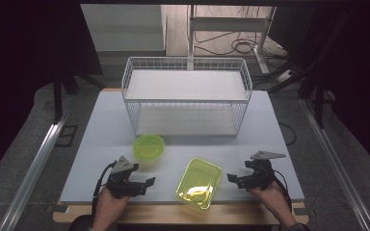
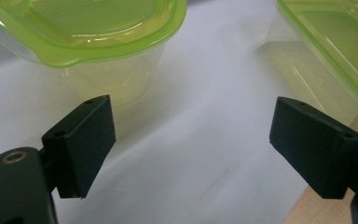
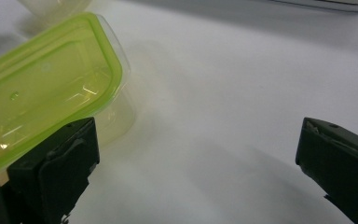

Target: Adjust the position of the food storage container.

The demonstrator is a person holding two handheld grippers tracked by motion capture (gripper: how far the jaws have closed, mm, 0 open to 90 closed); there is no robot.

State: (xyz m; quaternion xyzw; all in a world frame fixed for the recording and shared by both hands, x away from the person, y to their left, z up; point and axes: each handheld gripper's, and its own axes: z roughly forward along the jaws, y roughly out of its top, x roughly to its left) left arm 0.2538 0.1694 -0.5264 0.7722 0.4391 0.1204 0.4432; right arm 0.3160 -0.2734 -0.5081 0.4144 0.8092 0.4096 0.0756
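A round clear tub with a green lid point(image 1: 149, 147) stands on the white table, left of centre, and shows close up in the left gripper view point(image 2: 88, 37). A rectangular clear tub with a green lid point(image 1: 199, 183) lies near the front edge, between the two hands; it appears at the right of the left gripper view point(image 2: 335, 51) and at the left of the right gripper view point(image 3: 42, 93). My left gripper point(image 1: 144, 185) is open, just below the round tub point(image 2: 191, 154). My right gripper point(image 1: 233, 179) is open to the right of the rectangular tub point(image 3: 196, 158). Neither holds anything.
A white wire basket shelf point(image 1: 187, 96) with two levels stands at the back of the table point(image 1: 101, 125). The table's wooden front edge point(image 1: 173, 214) runs just under the hands. Metal rails and dark floor lie on both sides.
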